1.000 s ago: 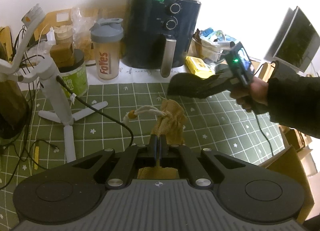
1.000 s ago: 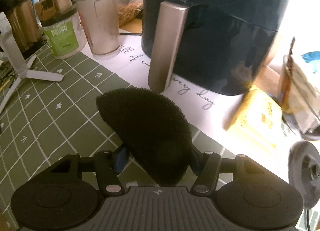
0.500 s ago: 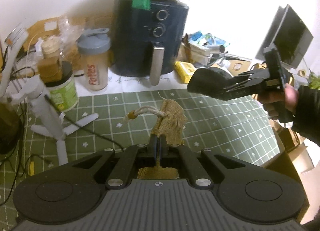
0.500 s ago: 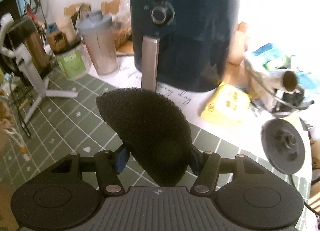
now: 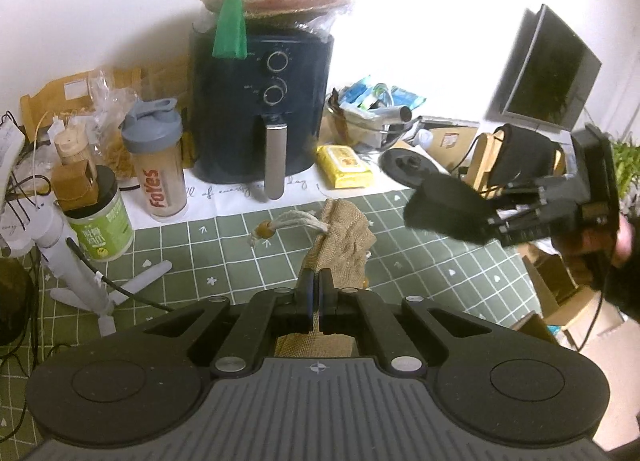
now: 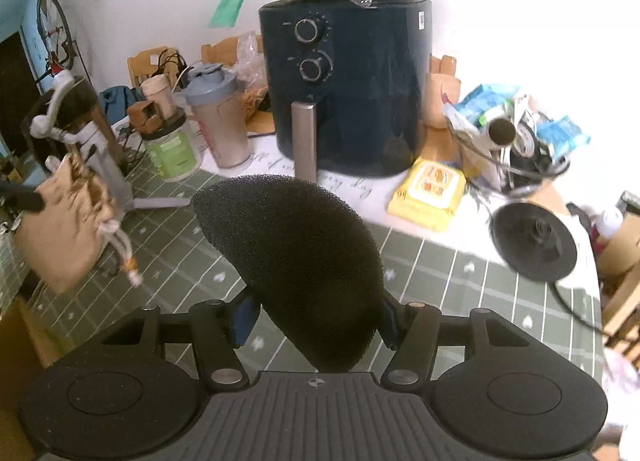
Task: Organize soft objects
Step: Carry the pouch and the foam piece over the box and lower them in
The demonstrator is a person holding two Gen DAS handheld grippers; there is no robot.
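Burlap drawstring pouch, tan (image 5: 340, 237), is pinched in the left gripper (image 5: 314, 289) jaws, while the right gripper (image 6: 316, 317) jaws squeeze a black foam half-dome sponge (image 6: 296, 261) above the green-checked counter (image 5: 224, 253).

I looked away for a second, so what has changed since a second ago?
The right gripper has carried the black sponge up and back from the air fryer. The left gripper stays shut on the burlap pouch, lifted slightly. Nothing was released.
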